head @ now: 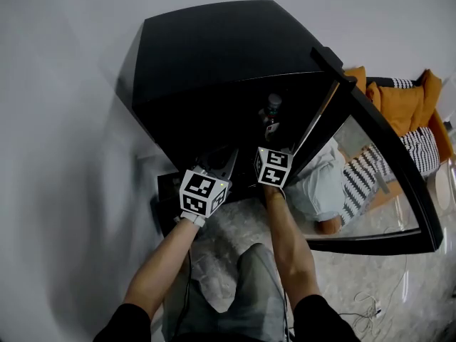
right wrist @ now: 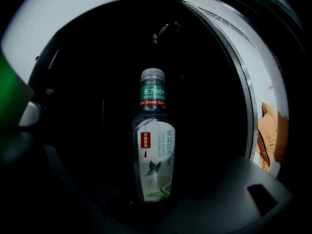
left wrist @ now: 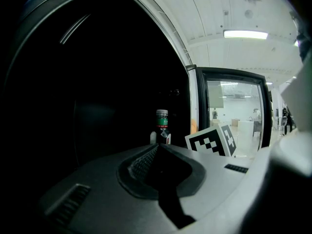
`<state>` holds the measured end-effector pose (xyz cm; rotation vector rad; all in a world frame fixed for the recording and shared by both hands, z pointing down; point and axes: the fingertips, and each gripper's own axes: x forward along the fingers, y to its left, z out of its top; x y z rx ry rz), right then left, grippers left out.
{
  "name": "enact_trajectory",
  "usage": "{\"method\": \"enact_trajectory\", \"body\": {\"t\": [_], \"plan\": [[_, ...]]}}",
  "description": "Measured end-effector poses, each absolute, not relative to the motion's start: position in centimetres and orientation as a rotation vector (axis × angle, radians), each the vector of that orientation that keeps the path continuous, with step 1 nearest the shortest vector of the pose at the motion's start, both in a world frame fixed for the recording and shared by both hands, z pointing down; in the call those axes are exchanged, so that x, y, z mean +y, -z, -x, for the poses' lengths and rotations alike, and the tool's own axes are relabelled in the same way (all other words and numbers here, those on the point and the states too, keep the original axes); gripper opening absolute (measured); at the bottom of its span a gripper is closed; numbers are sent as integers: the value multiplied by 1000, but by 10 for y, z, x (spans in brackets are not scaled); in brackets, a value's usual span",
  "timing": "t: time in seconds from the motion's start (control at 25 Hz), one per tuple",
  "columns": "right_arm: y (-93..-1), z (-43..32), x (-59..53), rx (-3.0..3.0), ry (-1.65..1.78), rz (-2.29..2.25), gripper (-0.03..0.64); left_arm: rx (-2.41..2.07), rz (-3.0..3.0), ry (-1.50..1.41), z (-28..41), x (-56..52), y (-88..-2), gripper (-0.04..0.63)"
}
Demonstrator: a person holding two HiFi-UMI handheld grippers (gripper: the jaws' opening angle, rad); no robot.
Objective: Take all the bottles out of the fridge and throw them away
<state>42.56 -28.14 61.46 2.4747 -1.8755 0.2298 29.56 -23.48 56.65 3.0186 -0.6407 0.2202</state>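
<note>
A clear tea bottle (right wrist: 154, 150) with a white flower label, a green neck band and a grey cap stands upright alone inside the dark black fridge (head: 214, 55). In the head view the bottle (head: 271, 112) shows just beyond my right gripper (head: 273, 149). My right gripper (right wrist: 146, 206) is open, its jaws spread wide to either side of the bottle's base without pressing on it. To the left and slightly nearer, at the fridge's lower front, my left gripper (head: 222, 161) is shut with nothing in it. In the left gripper view the bottle (left wrist: 162, 128) rises past the closed fingertips (left wrist: 157, 147).
The fridge's glass door (head: 385, 169) is swung open to the right. Beyond it lie orange cushions (head: 406, 102) and striped cloth (head: 367, 169). Cables (head: 370, 308) trail on the pale floor at lower right. A grey wall runs along the left.
</note>
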Motion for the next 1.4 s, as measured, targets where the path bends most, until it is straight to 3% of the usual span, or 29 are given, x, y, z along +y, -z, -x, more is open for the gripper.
{"method": "enact_trajectory", "body": {"t": [0.52,1.12,1.4], "plan": [[-574,-372,-215,-1908,-244,-2387,278,-625,-2966,-270,-256,-191,-524,0],[-371,-316,-99,-1954,-196,-2370,278,-679,-2887,-248,-191,-115,-363,0],[-318,-311,-79,-1993,-196,-2347,278,-757,-2869,-215,-178,-113,-315,0]]}}
